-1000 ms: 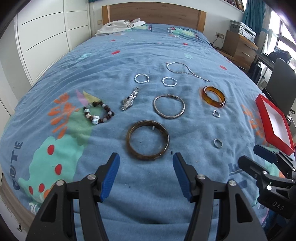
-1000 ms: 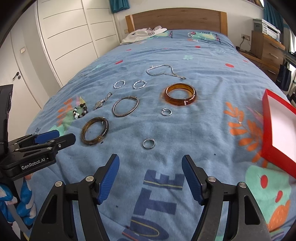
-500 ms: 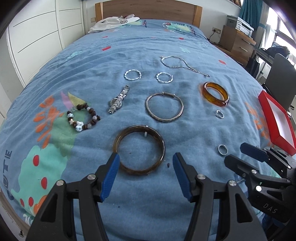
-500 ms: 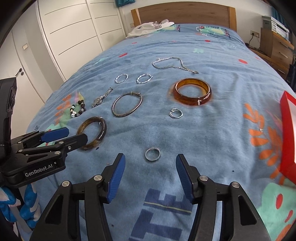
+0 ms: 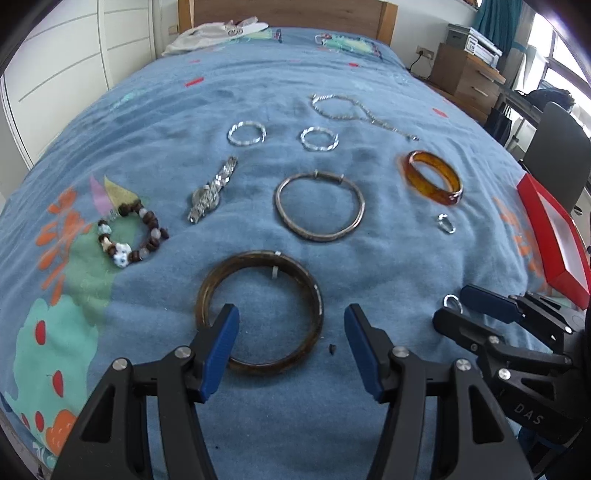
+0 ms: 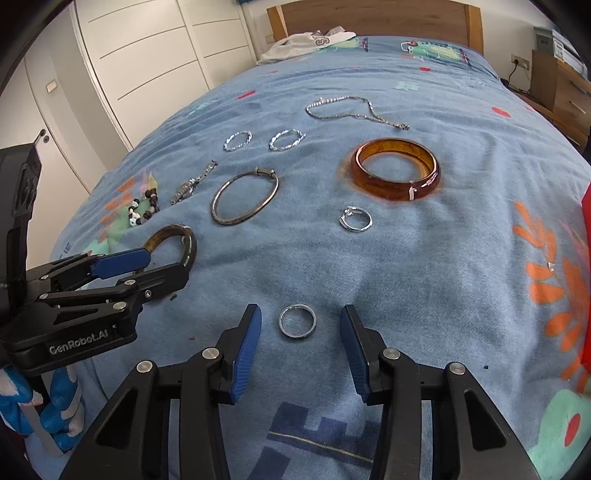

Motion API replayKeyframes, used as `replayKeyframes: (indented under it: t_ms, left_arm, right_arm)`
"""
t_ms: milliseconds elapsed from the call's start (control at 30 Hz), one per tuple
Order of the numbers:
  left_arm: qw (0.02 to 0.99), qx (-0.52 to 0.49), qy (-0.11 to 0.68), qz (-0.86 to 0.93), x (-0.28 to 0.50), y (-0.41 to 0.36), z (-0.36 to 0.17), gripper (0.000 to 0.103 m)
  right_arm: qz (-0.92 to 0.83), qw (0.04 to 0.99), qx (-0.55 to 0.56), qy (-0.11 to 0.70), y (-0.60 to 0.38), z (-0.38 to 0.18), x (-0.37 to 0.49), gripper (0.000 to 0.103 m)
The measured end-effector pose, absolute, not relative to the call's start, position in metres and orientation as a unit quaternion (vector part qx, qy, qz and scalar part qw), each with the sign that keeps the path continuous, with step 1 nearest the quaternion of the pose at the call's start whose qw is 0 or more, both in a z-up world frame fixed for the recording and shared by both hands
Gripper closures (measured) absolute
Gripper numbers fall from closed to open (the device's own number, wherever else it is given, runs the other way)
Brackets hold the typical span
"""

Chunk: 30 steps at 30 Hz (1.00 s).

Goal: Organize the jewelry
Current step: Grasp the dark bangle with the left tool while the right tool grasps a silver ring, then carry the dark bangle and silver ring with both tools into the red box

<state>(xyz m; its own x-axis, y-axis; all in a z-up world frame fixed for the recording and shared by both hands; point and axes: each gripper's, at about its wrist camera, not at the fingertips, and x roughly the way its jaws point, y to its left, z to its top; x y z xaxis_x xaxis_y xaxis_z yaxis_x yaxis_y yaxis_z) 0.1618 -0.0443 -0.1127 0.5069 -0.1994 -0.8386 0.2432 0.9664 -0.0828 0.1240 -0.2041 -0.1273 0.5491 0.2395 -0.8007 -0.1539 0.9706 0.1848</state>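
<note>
A dark brown bangle [image 5: 317, 295] lies on the blue bedspread [image 5: 388, 280]. My left gripper [image 5: 290, 321] hangs open just over its near half, the left fingertip in front of its rim. A small silver ring [image 6: 280, 320] lies between the fingers of my right gripper [image 6: 300, 317]. Those jaws are closing, and the pads stand clear of the ring. Farther back lie an amber bangle [image 6: 388, 189], a thin silver bangle [image 5: 317, 238], a second small ring [image 6: 356, 228], a watch [image 5: 212, 192], a bead bracelet [image 5: 153, 221], two twisted hoops and a chain necklace [image 5: 332, 114].
An open red box [image 5: 550, 236] sits at the bed's right edge. Behind it stand a dark chair [image 5: 561, 147] and wooden drawers [image 5: 465, 77]. White wardrobe doors [image 6: 155, 62] line the left side. White clothing [image 5: 218, 33] lies by the headboard.
Both grippers have sunk toward the bedspread and moved forward. The left now hangs over the brown bangle. The right's jaws have narrowed, with the small ring now between them.
</note>
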Motion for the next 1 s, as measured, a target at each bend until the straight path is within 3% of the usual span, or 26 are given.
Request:
replayKeyframes:
  t_ms: [267, 400, 467, 533, 1000]
  left_arm:
    - [0.859, 0.042, 0.496, -0.124, 0.169, -0.053, -0.128, 0.054]
    - [0.859, 0.047, 0.494, -0.124, 0.169, -0.057, -0.129, 0.073]
    - [0.859, 0.050, 0.493, -0.129, 0.169, -0.058, -0.129, 0.088]
    - [0.859, 0.053, 0.492, -0.129, 0.167, -0.060, -0.127, 0.093]
    - [0.878, 0.068, 0.455, -0.134, 0.138, -0.078, -0.089, 0.096]
  right_arm:
    - [0.116, 0.878, 0.026, 0.463, -0.200, -0.138, 0.130, 0.064]
    - [0.113, 0.878, 0.023, 0.464, -0.202, -0.138, 0.132, 0.078]
    - [0.115, 0.878, 0.021, 0.465, -0.204, -0.138, 0.131, 0.082]
    - [0.116, 0.877, 0.019, 0.465, -0.204, -0.137, 0.130, 0.082]
    - [0.101, 0.895, 0.045, 0.431, -0.231, -0.094, 0.092, 0.083]
